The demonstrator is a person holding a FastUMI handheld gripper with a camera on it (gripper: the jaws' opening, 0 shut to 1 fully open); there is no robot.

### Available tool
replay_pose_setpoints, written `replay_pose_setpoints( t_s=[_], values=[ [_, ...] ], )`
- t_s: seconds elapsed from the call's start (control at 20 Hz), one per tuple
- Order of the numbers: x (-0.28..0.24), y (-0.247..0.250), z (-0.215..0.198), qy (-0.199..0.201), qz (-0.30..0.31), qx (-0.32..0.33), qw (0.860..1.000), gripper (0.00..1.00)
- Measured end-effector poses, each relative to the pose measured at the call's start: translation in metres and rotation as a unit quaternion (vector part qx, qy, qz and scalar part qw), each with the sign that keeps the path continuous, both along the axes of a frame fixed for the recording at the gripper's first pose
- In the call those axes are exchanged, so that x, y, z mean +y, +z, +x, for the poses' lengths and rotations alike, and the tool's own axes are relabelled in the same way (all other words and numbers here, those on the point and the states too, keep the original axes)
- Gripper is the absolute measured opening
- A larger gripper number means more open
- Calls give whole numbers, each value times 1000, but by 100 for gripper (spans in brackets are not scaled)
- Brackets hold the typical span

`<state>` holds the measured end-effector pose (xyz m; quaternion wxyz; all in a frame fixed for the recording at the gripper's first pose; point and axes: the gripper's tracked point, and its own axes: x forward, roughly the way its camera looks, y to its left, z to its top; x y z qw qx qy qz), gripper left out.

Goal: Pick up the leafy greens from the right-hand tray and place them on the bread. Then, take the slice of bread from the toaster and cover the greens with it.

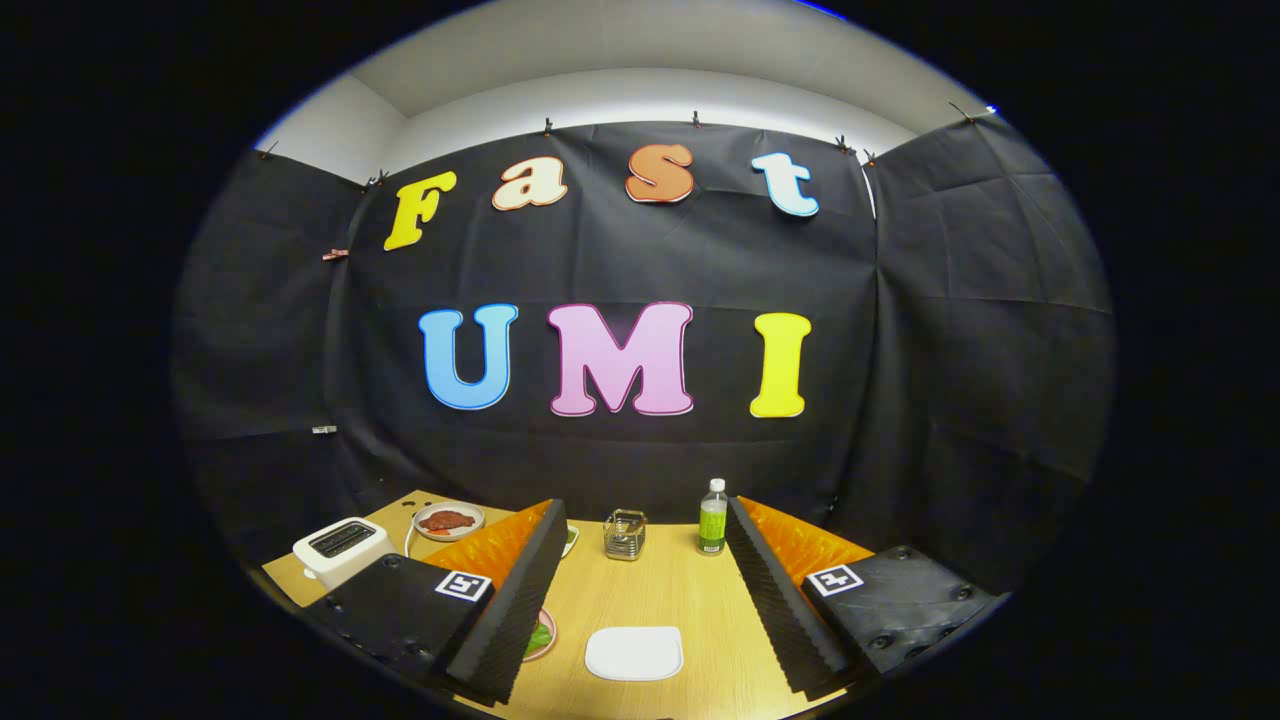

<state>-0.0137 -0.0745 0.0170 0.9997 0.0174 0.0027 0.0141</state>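
My gripper (645,510) is held above the wooden table (660,600), open wide with nothing between its fingers. A white toaster (340,548) stands left of the left finger (520,590); its slot looks dark and I cannot tell whether bread is in it. The leafy greens (540,637) lie on a pinkish plate that peeks out from behind the left finger, mostly hidden. A white, rounded tray (633,652) with nothing on it lies on the table between the two fingers, near the front.
A plate with a reddish slice (448,521) sits behind the toaster. A small glass holder (624,534) and a green-labelled bottle (712,516) stand at the table's far edge against the black cloth wall. Another dish edge (570,541) shows beside the left fingertip.
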Motion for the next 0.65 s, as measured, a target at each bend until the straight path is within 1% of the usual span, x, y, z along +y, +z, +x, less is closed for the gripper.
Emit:
replay_pose_setpoints(
  t_s=[0.3, 0.5, 0.65],
  values=[
    [10, -10, 2, 36, -18, 7, 999, 98],
    [14, -21, 1, 40, -13, 24, 999, 98],
    [15, -25, 2, 35, -10, 32, 999, 98]
  ],
)
